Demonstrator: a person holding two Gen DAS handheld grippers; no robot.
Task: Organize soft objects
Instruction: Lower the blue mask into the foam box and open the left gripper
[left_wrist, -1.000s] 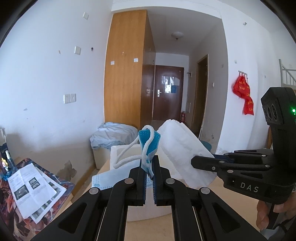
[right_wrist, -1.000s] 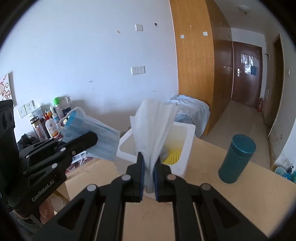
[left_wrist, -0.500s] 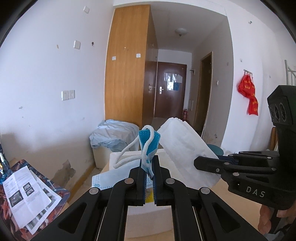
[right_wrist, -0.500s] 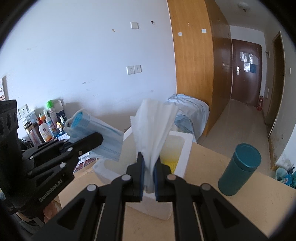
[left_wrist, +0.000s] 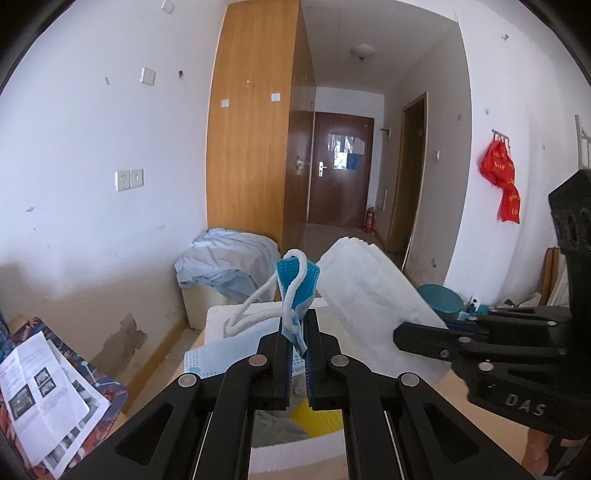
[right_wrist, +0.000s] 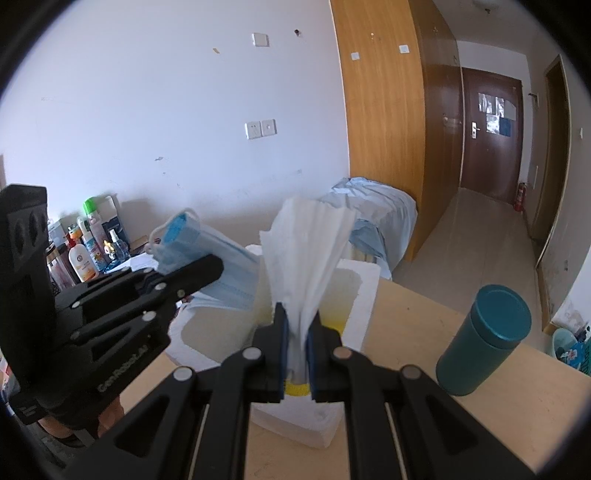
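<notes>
Clamped on a blue surgical mask (left_wrist: 295, 291), our left gripper (left_wrist: 298, 354) is holding it up over the white foam box (left_wrist: 218, 325), the mask's white ear loop (left_wrist: 255, 314) drooping toward the box's left rim. We are seeing, well left of the box in the left wrist view, printed leaflets (left_wrist: 40, 398) lying on a patterned surface. Behind the box a pale blue cloth bundle (left_wrist: 225, 266) is sitting against the wooden wardrobe (left_wrist: 255, 147). Inside the box, under the closed jaws, something yellow (left_wrist: 314, 417) is showing beside a grey patch; we cannot tell what either is. Right of the mask, and also above the box, our right gripper (left_wrist: 406, 334) is pinching a stack of white tissues (left_wrist: 369, 295). Farther right of the box, red bags (left_wrist: 502, 184) are hanging on the wall.

From the right wrist view, bottles (right_wrist: 85, 254) are standing well left of the foam box (right_wrist: 362, 295), against the wall. Next we are seeing the left gripper (right_wrist: 210, 269) with the surgical mask (right_wrist: 207, 251) hanging over the box's left side. Our right gripper (right_wrist: 297, 350) is squeezing the white tissues (right_wrist: 306, 258) between its fingers above the box's near edge, the sheets fanning upward. Right of the box, a teal cylindrical canister (right_wrist: 487, 339) is standing upright on the wooden table (right_wrist: 406, 332), apart from the box.
</notes>
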